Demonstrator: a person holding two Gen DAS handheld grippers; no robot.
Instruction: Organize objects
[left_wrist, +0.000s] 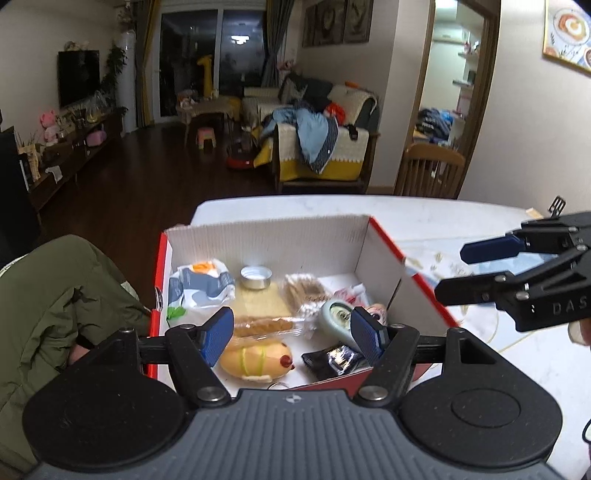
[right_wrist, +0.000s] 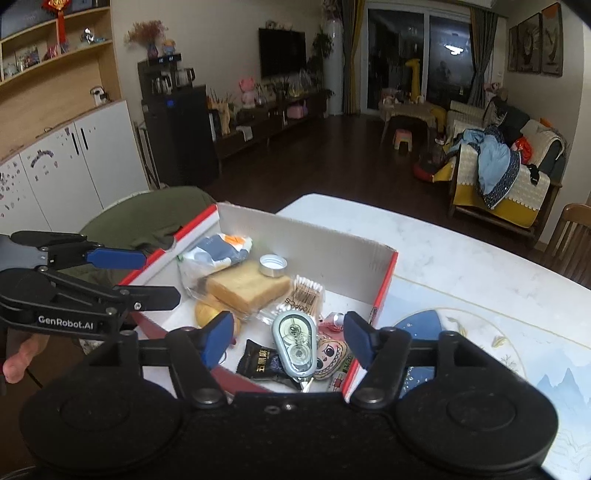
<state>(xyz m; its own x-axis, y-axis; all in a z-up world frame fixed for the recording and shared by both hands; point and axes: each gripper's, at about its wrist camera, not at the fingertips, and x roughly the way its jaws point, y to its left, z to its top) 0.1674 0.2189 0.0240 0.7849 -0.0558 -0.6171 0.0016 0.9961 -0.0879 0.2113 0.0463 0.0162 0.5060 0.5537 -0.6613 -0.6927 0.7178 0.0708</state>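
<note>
Both grippers, left (left_wrist: 291, 338) and right (right_wrist: 284, 338), hang released and empty above the red-and-white cardboard box (left_wrist: 266, 236) on the white table (left_wrist: 424, 218). Box contents: bread slice (right_wrist: 247, 288), hot-dog toy (left_wrist: 256, 360), cotton-swab pack (right_wrist: 306, 295), correction tape (right_wrist: 295, 343), black sachet (right_wrist: 264, 363), metal cap (right_wrist: 272, 265).

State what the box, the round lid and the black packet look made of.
Box: corrugated cardboard, matte; fluted ridges show on its pale inner wall. Lid: probably metal, with a shiny silver rim. Black packet: likely plastic or foil film, glossy and crinkled.
</note>
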